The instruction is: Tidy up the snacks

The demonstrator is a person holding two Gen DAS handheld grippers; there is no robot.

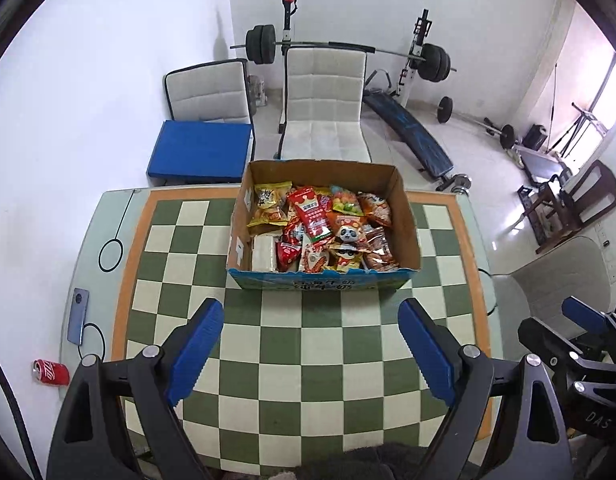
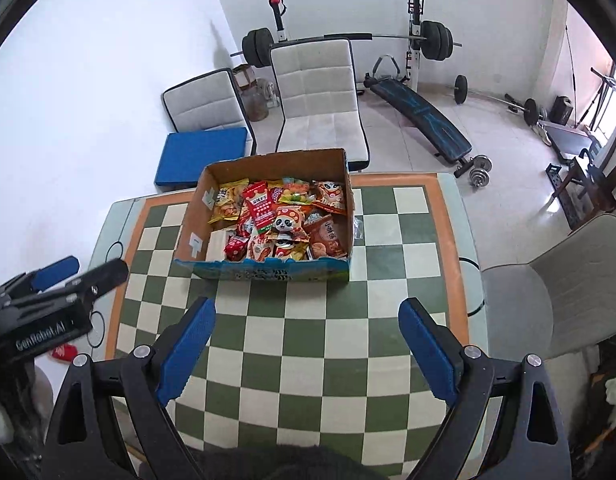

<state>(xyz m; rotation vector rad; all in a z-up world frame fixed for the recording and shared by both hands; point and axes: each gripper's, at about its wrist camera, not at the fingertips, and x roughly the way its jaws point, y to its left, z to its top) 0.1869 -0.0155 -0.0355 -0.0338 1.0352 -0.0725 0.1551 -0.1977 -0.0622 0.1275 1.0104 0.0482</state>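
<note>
Two grippers hang over the near part of the checkered table (image 1: 267,360), both with blue-padded fingers spread wide and nothing between them. The left gripper (image 1: 312,346) points at the cardboard box (image 1: 324,280) from just short of its near wall; the right gripper (image 2: 308,346) does the same, further to the box's right, so the box sits left of centre in its view. Each gripper shows at the edge of the other's camera: the right one beyond the table's right rim, the left one off the table's left rim.

The box stands on the far half of the table, open at the top, its near wall printed in blue. It is filled with snack packets (image 2: 283,220): yellow ones at the far left corner, a tall red packet (image 1: 310,212) near the middle, two panda-faced packets (image 1: 350,236) toward the near side, brown and orange packets along the right wall, and a white packet at the near left corner.

Left of the box, at the table's edge, lies a phone (image 1: 77,316). Further left, off the table, a red soda can (image 1: 51,372) lies on its side. Behind the box stand two white chairs (image 1: 324,92), one carrying a blue cushion (image 1: 199,152), and beyond them a barbell rack (image 1: 348,46).
</note>
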